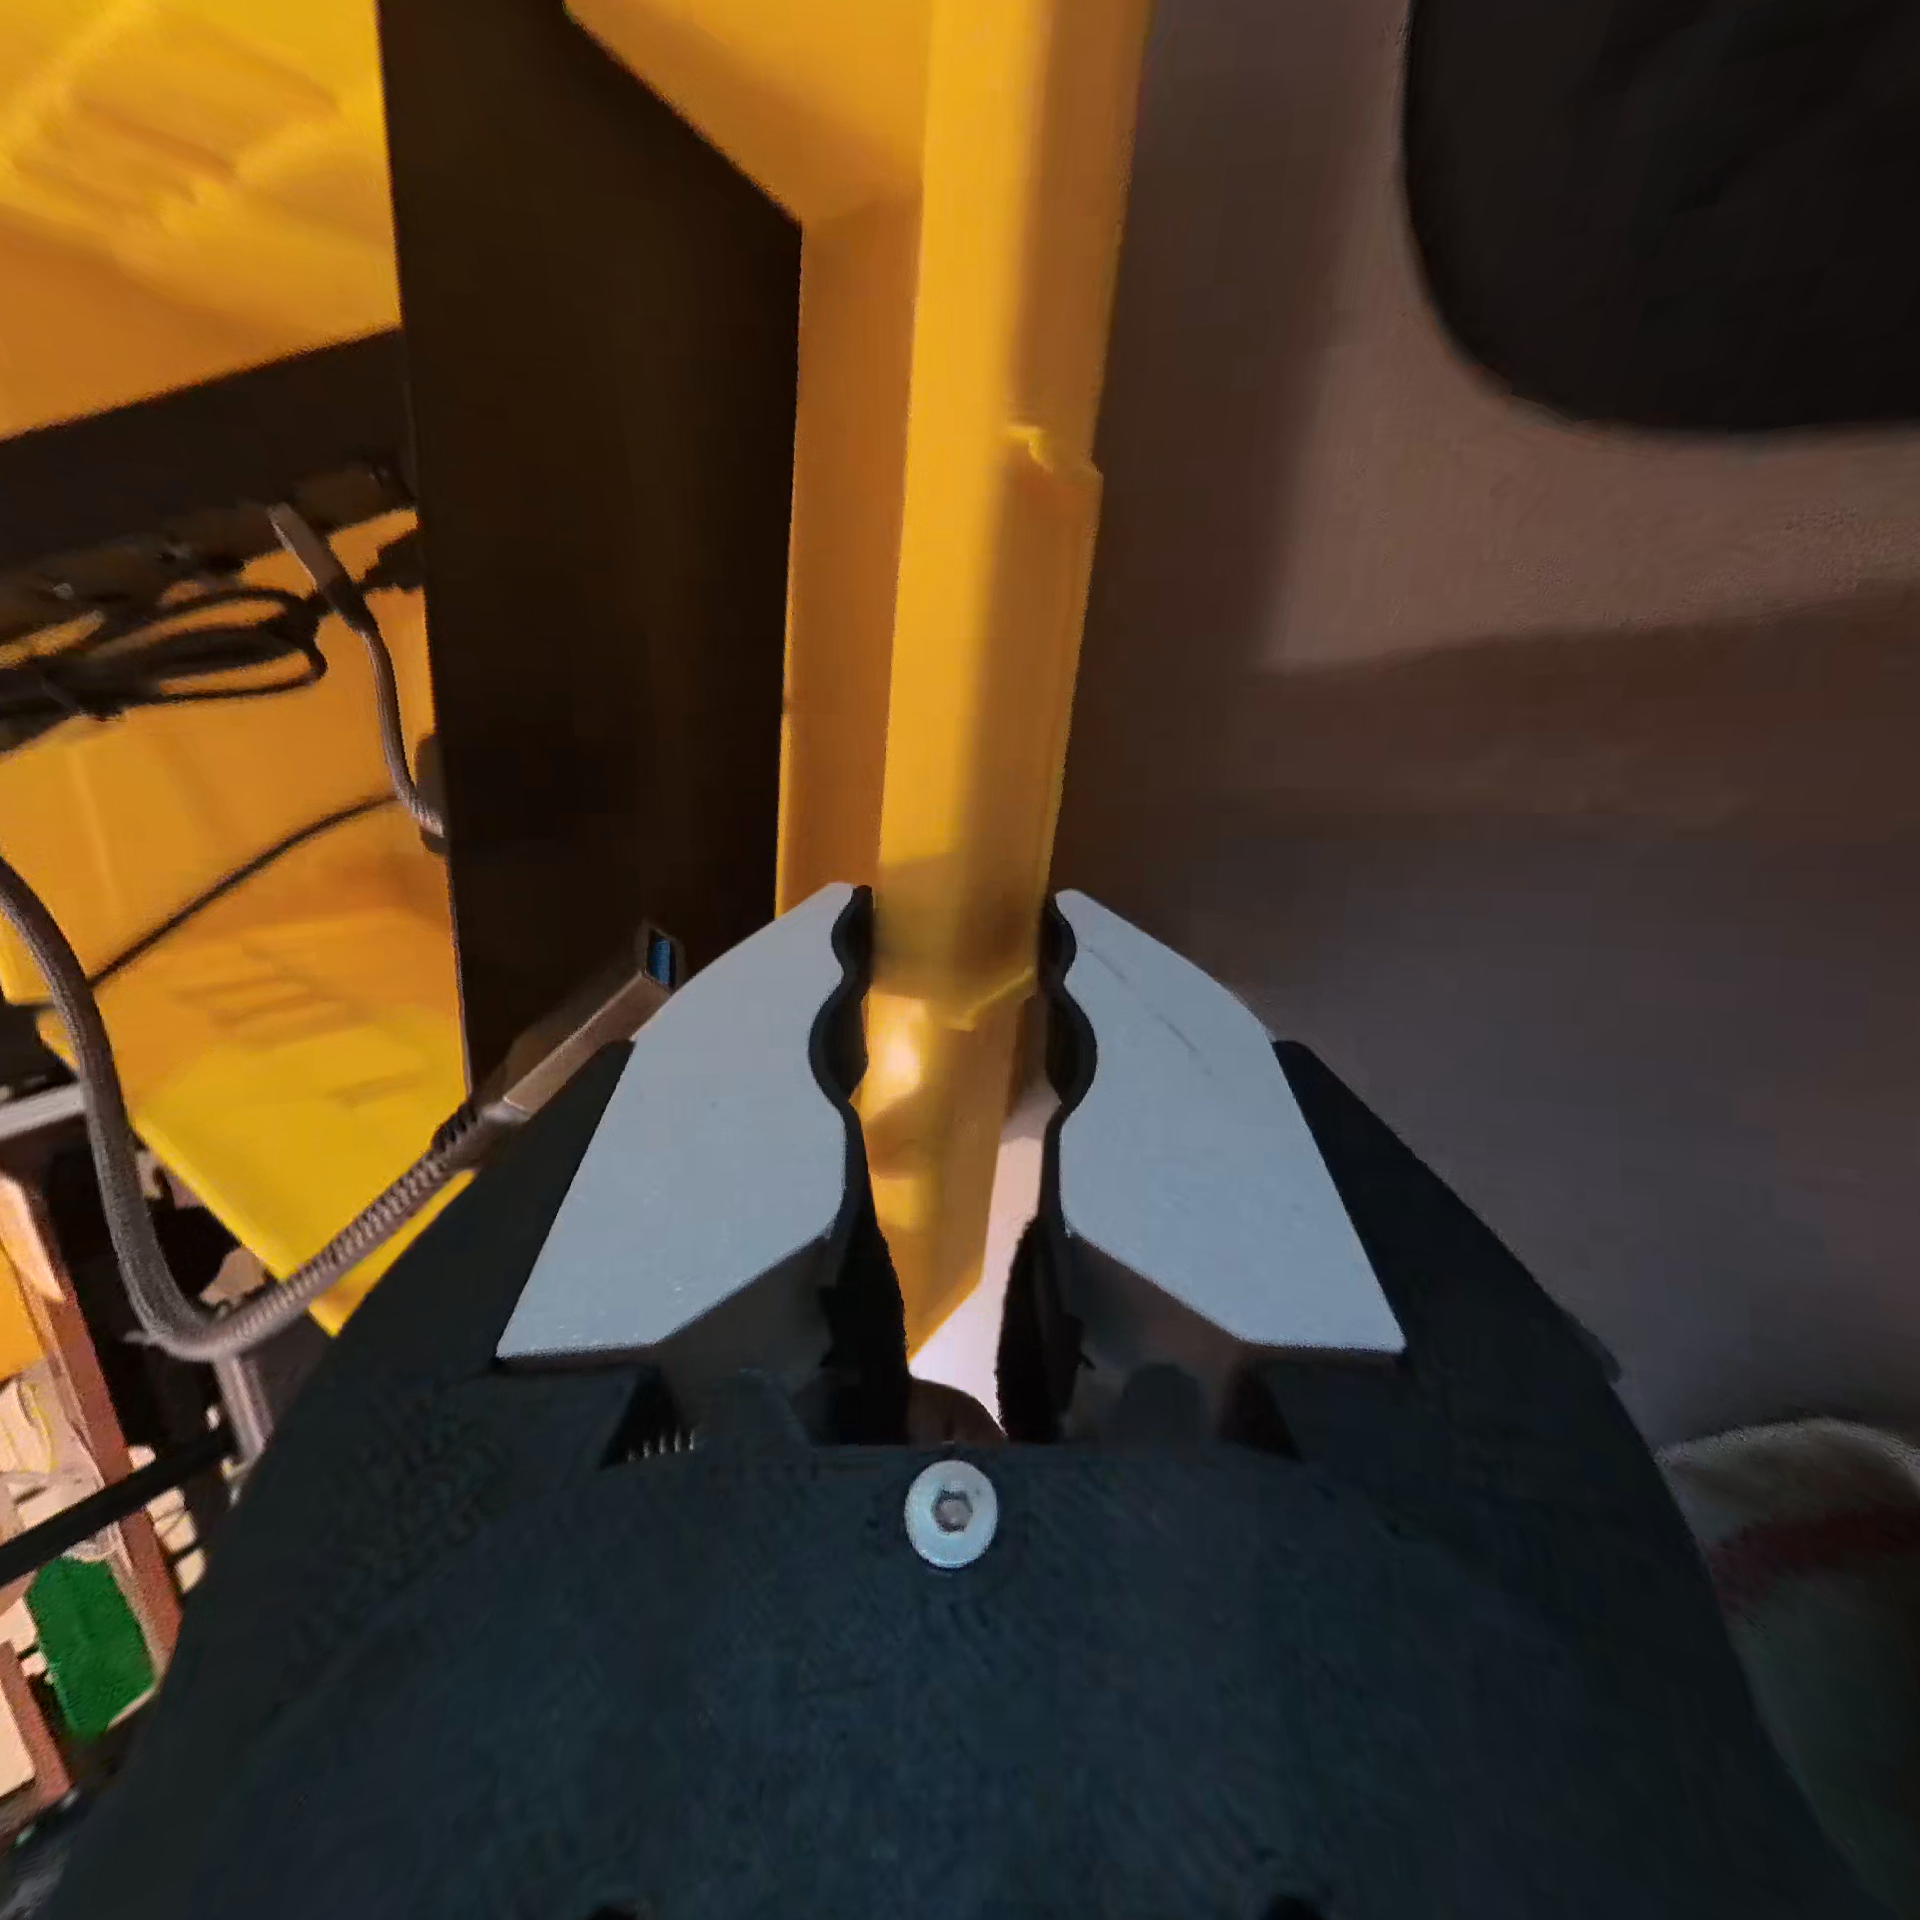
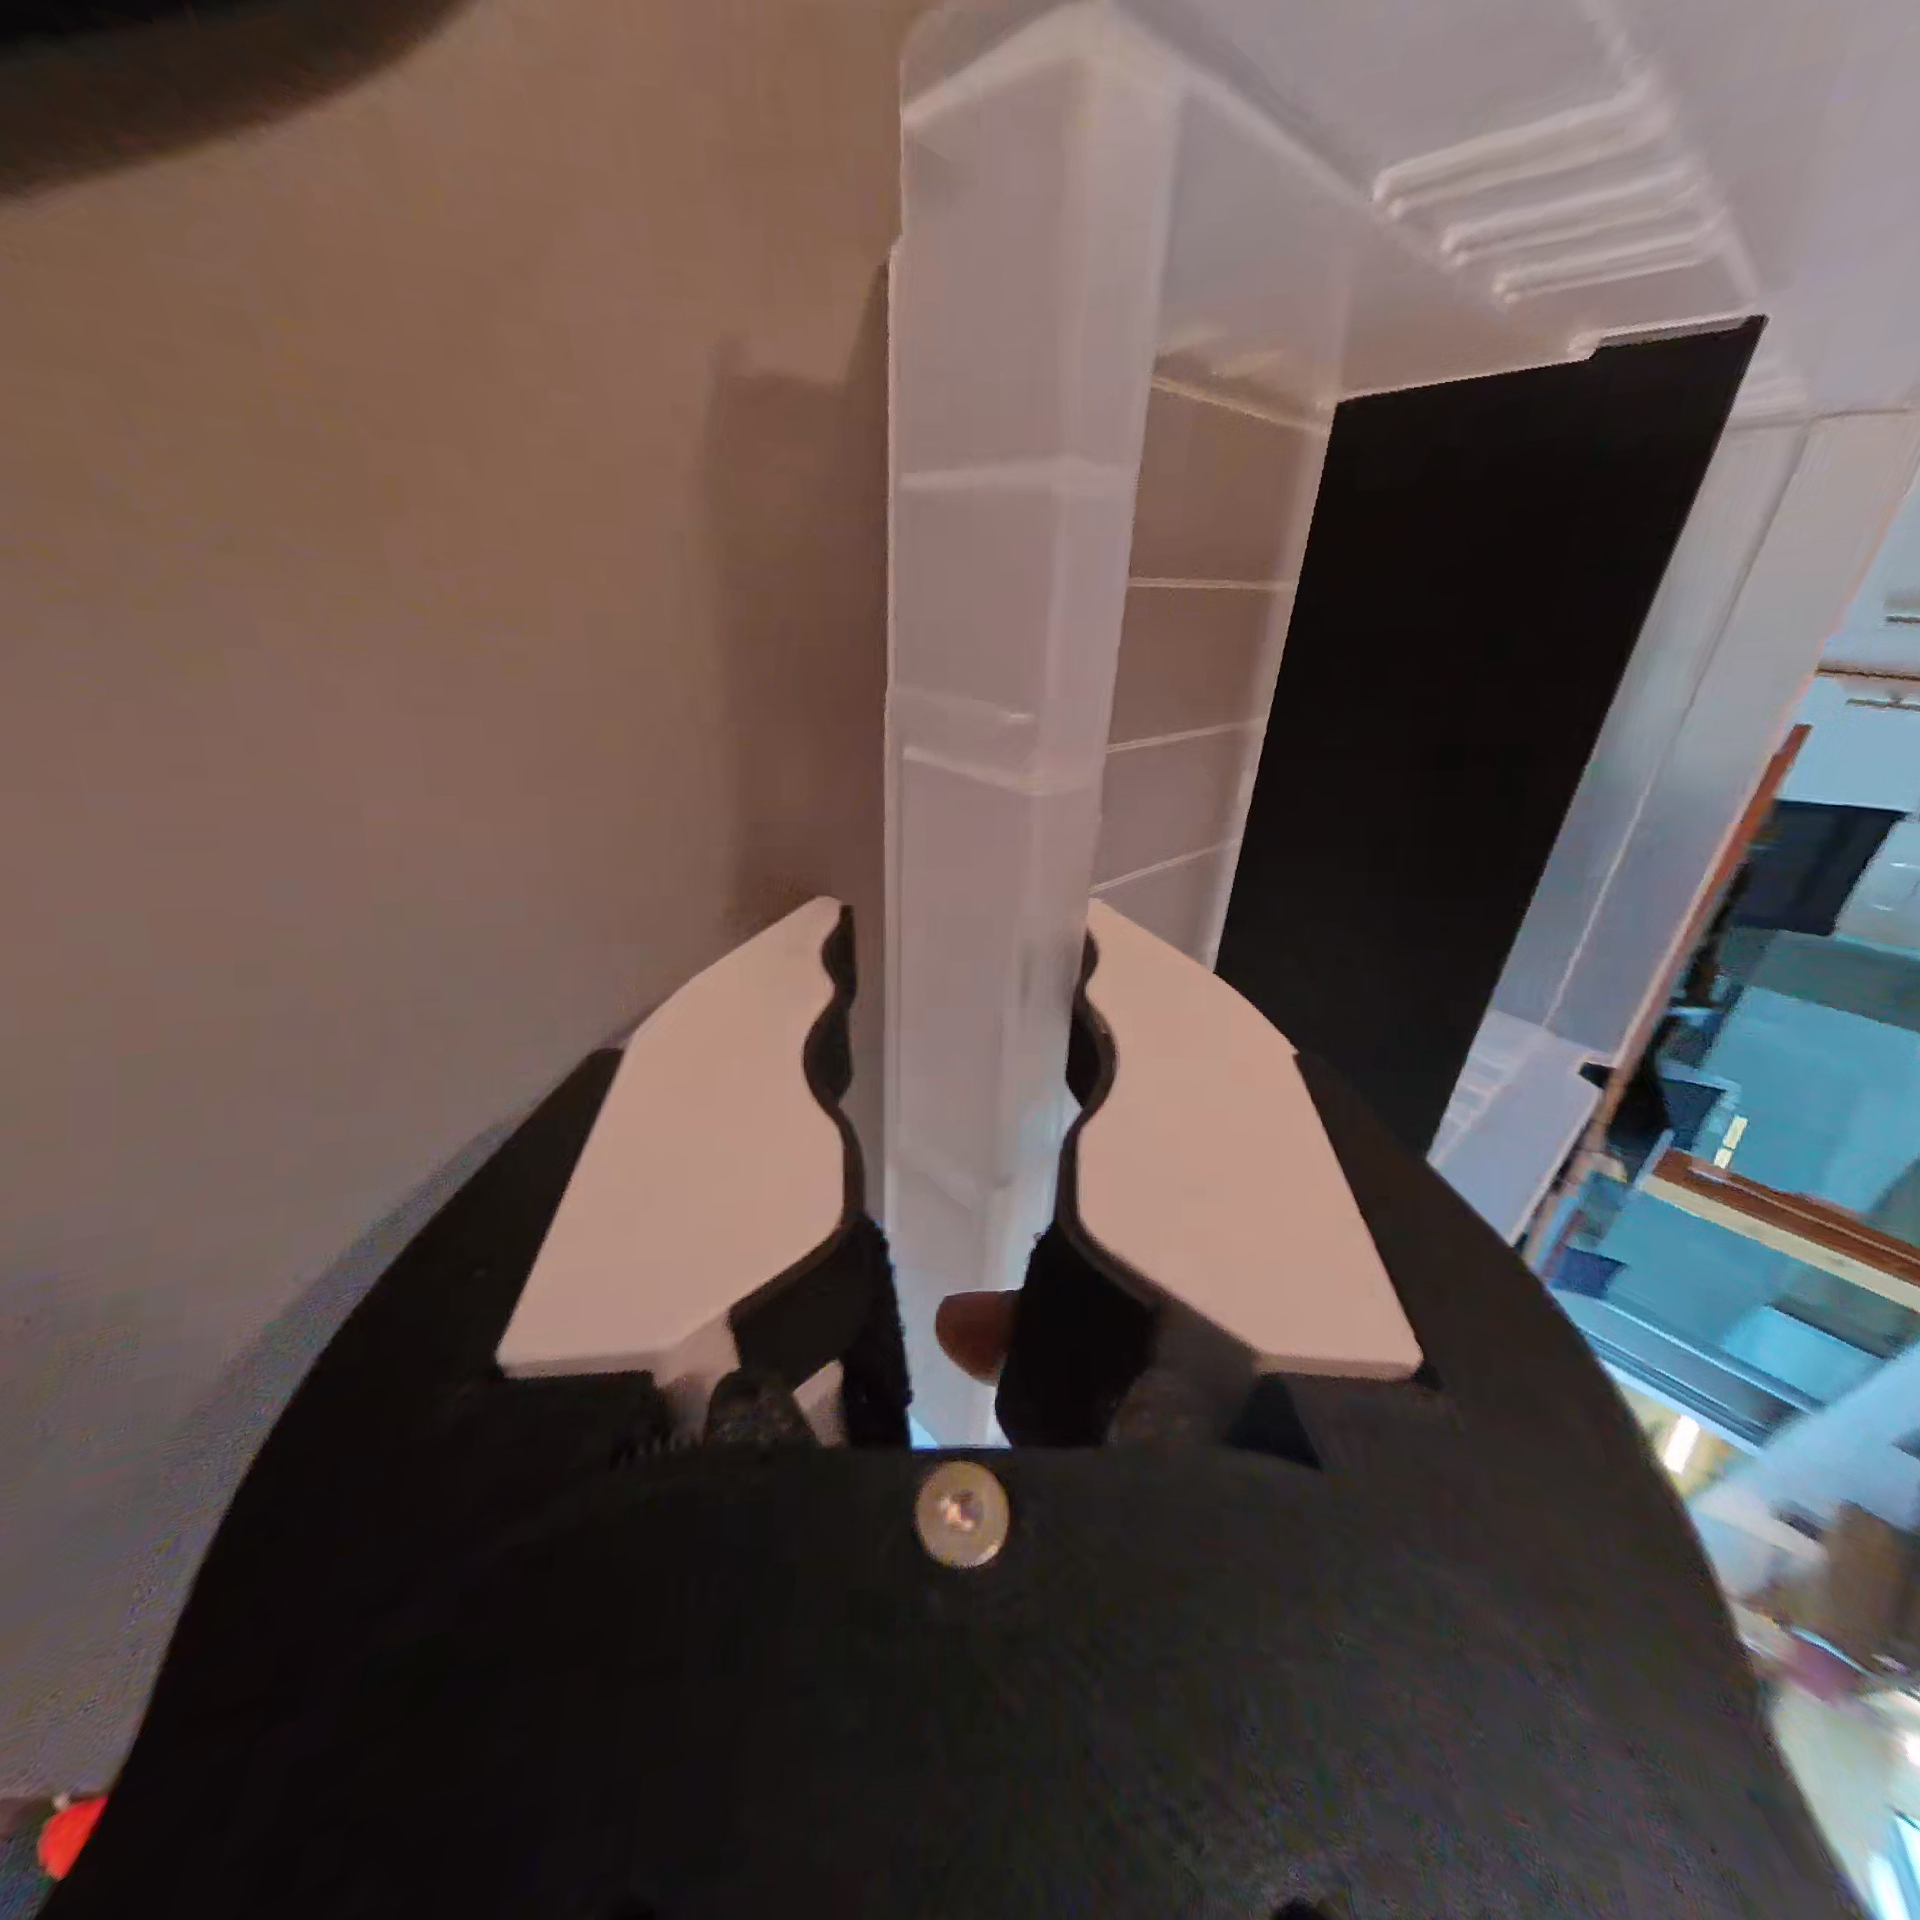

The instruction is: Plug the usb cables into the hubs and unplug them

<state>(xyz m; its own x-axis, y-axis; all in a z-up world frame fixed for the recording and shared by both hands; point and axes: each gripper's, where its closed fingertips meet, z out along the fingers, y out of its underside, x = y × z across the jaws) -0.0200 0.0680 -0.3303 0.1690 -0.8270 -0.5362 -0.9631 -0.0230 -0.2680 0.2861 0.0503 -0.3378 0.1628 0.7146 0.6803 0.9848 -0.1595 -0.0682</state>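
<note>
A: Two grippers, both level. Left gripper clamped on yellow bin rim?
B: Yes. Right gripper pinches clear bin wall. Braided usb cable, plug loose, lies just left of the left gripper

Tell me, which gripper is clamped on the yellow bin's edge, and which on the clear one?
The left gripper clamps the yellow bin, which holds cables; the right gripper clamps the clear bin.
</note>
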